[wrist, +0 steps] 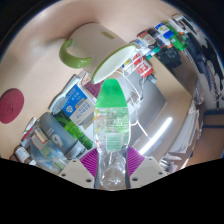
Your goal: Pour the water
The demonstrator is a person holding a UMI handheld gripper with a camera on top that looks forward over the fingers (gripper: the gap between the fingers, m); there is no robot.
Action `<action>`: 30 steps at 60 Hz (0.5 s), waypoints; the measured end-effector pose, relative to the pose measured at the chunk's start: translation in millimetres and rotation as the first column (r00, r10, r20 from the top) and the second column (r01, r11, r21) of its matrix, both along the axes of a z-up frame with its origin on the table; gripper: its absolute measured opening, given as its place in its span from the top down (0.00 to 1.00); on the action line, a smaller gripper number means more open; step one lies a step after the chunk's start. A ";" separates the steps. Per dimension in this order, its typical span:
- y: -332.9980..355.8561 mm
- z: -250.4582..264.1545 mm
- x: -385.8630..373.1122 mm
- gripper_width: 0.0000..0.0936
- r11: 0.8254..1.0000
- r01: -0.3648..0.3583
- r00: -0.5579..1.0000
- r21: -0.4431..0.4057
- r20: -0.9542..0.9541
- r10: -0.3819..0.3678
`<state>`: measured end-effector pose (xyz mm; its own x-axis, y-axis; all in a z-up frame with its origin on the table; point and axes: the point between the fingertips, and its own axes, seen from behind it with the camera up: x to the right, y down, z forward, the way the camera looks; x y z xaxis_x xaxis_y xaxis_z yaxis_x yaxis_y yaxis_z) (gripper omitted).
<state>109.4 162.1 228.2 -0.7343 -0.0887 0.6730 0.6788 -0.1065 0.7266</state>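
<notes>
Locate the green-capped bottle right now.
In the gripper view, the clear bottle with the green cap sits clamped between the gripper fingers, cap pointing ahead toward the green mug, with boxed goods on either side.

The bottle [113,150] looks like clear, glossy plastic, ribbed along its body, with a smooth opaque green plastic cap [111,96] at its upper end. Either side of the bottle's lower part, the gripper's [113,163] pads [91,159] show a matt magenta surface with a fine grooved texture. Behind the bottle lies a shiny silver metal bowl [160,125] whose polished inside throws bright streaks of light. Beyond the bottle's cap stands a pale green cup [86,44] with a smooth, softly glossy finish. Left of the bottle, small cartons [72,103] look like printed, slightly glossy card.
</notes>
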 end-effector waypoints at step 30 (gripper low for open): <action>-35.6 -49.8 92.0 0.63 1.000 -0.009 -0.579 0.027 -0.815 0.017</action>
<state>201.4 126.5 178.5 0.9747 -0.0856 0.2064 0.1999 -0.0786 -0.9767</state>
